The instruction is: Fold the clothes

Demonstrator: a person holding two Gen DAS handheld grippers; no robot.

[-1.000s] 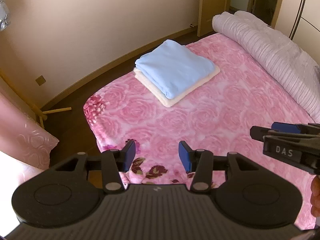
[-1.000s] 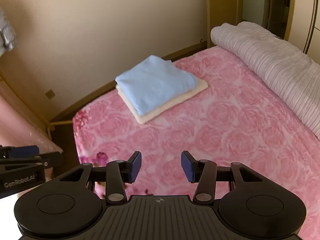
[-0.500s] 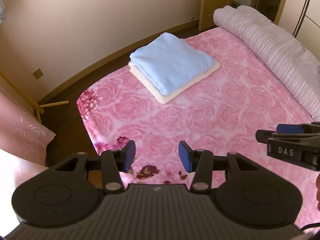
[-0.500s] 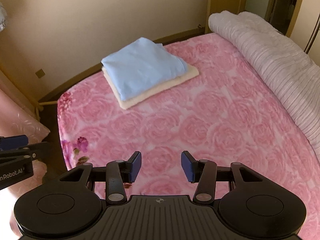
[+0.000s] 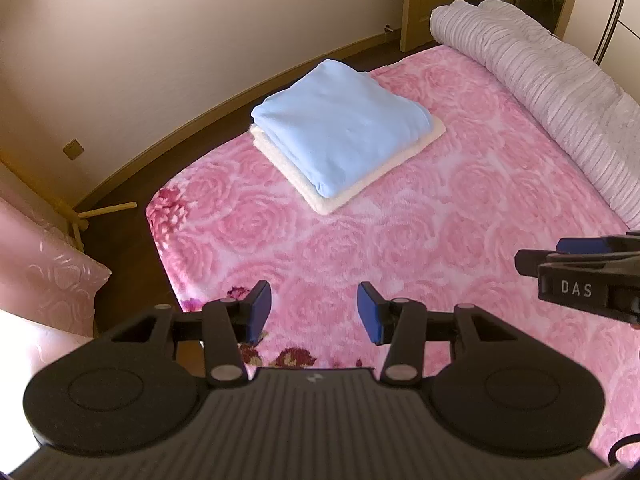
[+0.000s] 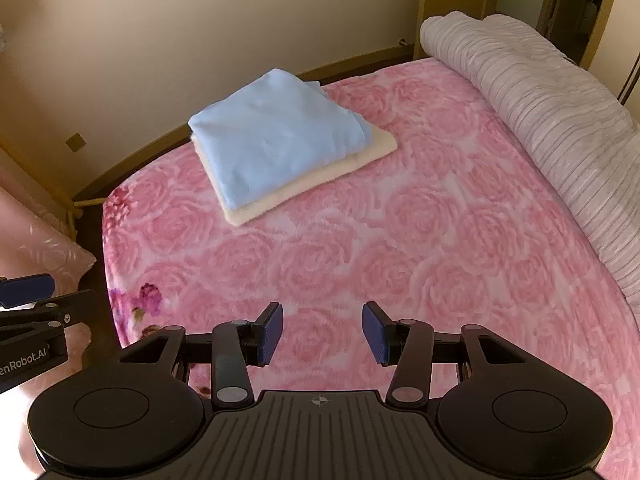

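**Both grippers empty above the bed**

We hold the left gripper [image 5: 314, 312] and right gripper [image 6: 322, 334] with fingers apart, nothing between them, over the pink rose blanket [image 5: 400, 248]. Beyond lies the folded blue garment [image 5: 340, 128] atop a cream one [image 5: 344, 200], near a rolled quilt [image 5: 560, 104].

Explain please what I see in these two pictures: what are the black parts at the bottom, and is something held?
A person holds one hand tool in each hand; no robot arm is present. Each picture comes from a camera on one tool, looking forward along its two blue-padded jaws. The left gripper and the right gripper both stand open and hold nothing. Each tool also appears at the edge of the other's picture. Below them lies a bed with a pink rose-patterned blanket. On it rests a folded light blue cloth stacked on a folded cream cloth. A rolled pale quilt lies along the far side.
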